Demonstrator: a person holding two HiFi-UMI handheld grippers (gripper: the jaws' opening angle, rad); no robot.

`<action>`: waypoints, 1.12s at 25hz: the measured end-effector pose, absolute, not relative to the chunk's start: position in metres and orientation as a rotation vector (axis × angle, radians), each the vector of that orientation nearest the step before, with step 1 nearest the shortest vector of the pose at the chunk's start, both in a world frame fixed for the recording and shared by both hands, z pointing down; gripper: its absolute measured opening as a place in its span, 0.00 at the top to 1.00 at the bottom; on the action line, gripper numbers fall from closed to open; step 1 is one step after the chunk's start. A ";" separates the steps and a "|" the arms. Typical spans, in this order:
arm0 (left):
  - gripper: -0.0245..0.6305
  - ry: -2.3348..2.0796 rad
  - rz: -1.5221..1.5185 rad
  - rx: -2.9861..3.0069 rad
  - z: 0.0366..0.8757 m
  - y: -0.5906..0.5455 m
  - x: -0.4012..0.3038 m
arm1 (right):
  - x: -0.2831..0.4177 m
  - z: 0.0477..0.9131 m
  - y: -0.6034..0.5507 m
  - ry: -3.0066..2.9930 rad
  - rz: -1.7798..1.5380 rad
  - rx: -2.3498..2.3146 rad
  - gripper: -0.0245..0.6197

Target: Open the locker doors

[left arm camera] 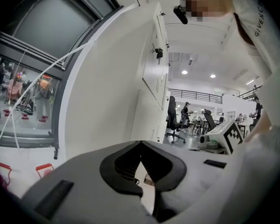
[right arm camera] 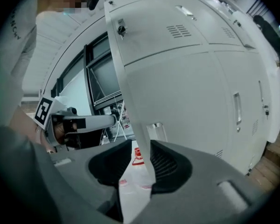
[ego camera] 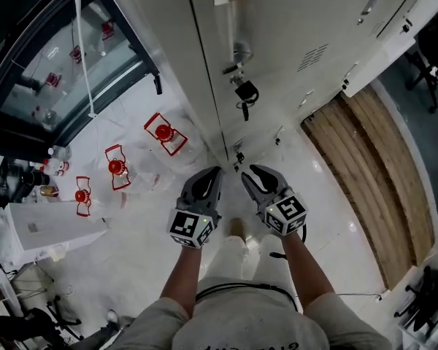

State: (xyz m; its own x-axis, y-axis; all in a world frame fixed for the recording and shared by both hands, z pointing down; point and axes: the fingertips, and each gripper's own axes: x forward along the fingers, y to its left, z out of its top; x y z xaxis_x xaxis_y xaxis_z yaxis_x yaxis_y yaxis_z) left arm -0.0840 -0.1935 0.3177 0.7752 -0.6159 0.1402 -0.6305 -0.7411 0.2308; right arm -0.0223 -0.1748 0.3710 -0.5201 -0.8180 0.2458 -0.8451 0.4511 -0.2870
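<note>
Head view overhead, gripper views close, level — lockers point(ego camera: 277, 42) shared

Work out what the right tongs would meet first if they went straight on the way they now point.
Probably the locker's corner edge, which runs down the line between the open right tongs in the right gripper view. Depth is unclear; it may already stand between the tips.

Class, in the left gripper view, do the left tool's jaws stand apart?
No: the left tool has its jaw tips touching, with nothing held between them.
</note>
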 end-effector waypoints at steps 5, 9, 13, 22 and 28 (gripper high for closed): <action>0.96 -1.017 0.076 2.664 0.335 -0.204 -0.084 | -0.036 0.397 -0.205 -2.578 0.494 1.385 0.75; 0.96 -1.091 0.048 2.605 0.342 -0.210 -0.082 | -0.040 0.411 -0.224 -2.550 0.430 1.317 0.71; 0.96 -1.127 0.031 2.578 0.349 -0.211 -0.080 | -0.040 0.418 -0.238 -2.543 0.415 1.319 0.69; 0.96 -1.188 0.029 2.563 0.351 -0.205 -0.092 | -0.057 0.415 -0.245 -2.587 0.376 1.273 0.68; 0.96 -1.199 0.030 2.561 0.352 -0.199 -0.093 | -0.051 0.416 -0.231 -2.575 0.356 1.266 0.68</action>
